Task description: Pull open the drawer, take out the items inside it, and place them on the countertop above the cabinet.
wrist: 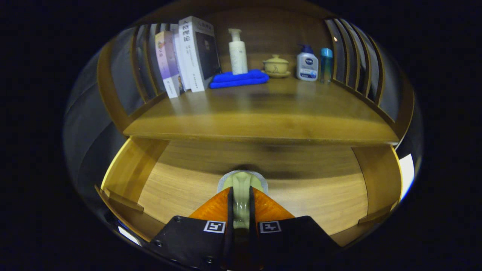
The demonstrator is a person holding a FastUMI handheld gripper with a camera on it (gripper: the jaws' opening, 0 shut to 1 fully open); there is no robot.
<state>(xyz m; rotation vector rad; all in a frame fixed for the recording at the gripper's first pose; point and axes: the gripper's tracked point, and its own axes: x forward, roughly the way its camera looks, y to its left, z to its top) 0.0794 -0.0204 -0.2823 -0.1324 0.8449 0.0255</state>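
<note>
hand-held gripper (241,203): closed on the pale bottle (243,184), over the open drawer (180,188).
way to go: the surface (263,113) is seen up ahead, past the drawer's back edge.

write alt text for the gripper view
The gripper is shut on a pale green tube above the open wooden drawer. Beyond, the countertop holds books, a white bottle on a blue towel, a lidded cup and two more bottles.

We see the pale green item (242,184) mostly hidden between the gripper (241,205) fingers, its shape unclear to us, drawer (188,188) front cut off below, book (197,52) lettering too small for us to read.
</note>
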